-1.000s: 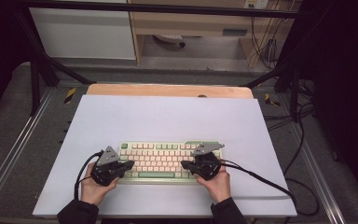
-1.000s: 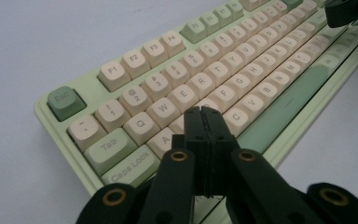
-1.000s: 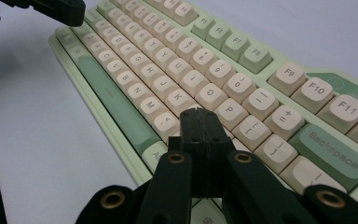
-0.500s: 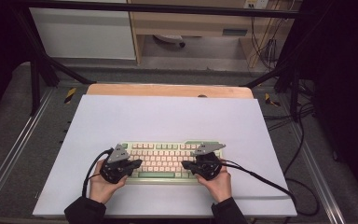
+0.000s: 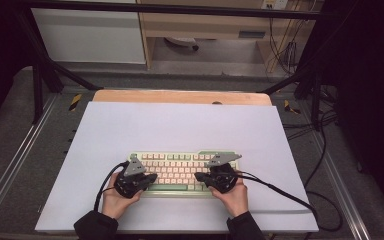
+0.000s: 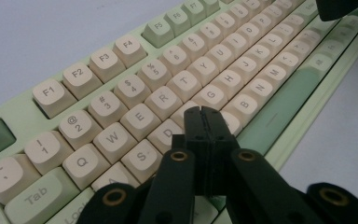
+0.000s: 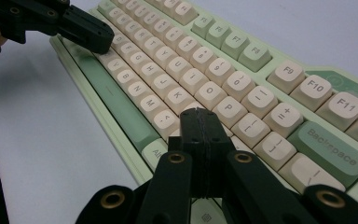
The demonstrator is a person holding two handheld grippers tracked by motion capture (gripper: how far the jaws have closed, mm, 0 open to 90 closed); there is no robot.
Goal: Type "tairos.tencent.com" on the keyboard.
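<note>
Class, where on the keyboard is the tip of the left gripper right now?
In the left gripper view, the shut left gripper sits over the keyboard, between D and G.

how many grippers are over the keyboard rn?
2. The black two-jaw left gripper, shut, is over the left half of the pale green keyboard with cream keys; the black two-jaw right gripper, shut, is over its right half.

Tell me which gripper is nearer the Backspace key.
Right. The right gripper hangs shut over the keys just beside the Backspace key; the left gripper is at the keyboard's opposite end.
</note>
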